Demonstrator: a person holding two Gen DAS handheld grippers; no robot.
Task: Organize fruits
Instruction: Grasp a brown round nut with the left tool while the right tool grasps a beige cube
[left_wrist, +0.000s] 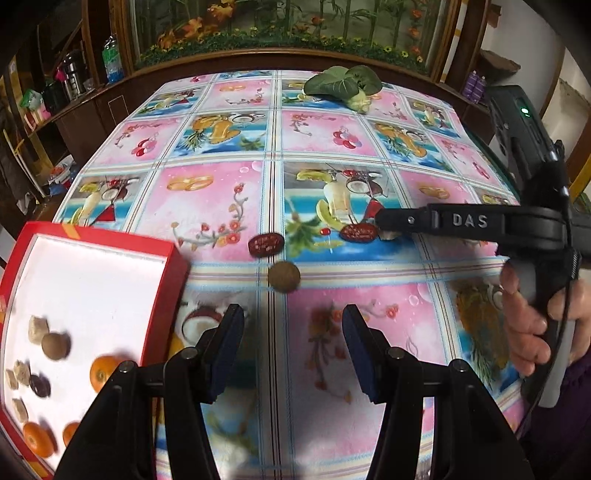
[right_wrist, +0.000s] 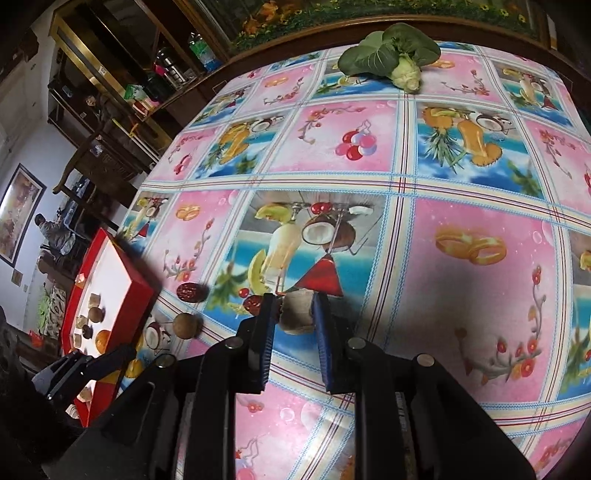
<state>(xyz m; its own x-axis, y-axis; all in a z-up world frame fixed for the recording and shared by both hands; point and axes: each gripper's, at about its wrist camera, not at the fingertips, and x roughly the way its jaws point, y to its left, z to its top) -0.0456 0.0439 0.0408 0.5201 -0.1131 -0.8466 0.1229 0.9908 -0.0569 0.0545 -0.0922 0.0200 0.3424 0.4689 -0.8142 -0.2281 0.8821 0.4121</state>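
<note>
My left gripper (left_wrist: 291, 332) is open and holds nothing. It hangs just short of a round brown fruit (left_wrist: 283, 277) lying on the tablecloth. Beyond that fruit lies a red date (left_wrist: 266, 243), with a second date (left_wrist: 358, 232) to its right. My right gripper (right_wrist: 293, 306) is shut on a pale beige chunk (right_wrist: 295, 314) at the table surface, right beside the second date (right_wrist: 253, 304). From the left wrist view the right gripper (left_wrist: 384, 225) reaches in from the right. A red box (left_wrist: 162, 295) with a white floor at the left holds oranges (left_wrist: 103, 371), a brown fruit and pale chunks.
A leafy green vegetable (left_wrist: 343, 83) lies at the far edge of the table (right_wrist: 461, 332), which has a fruit-print cloth. A hand (left_wrist: 524, 332) holds the right gripper's handle at the right. Dark wooden shelves and a cabinet stand behind and to the left.
</note>
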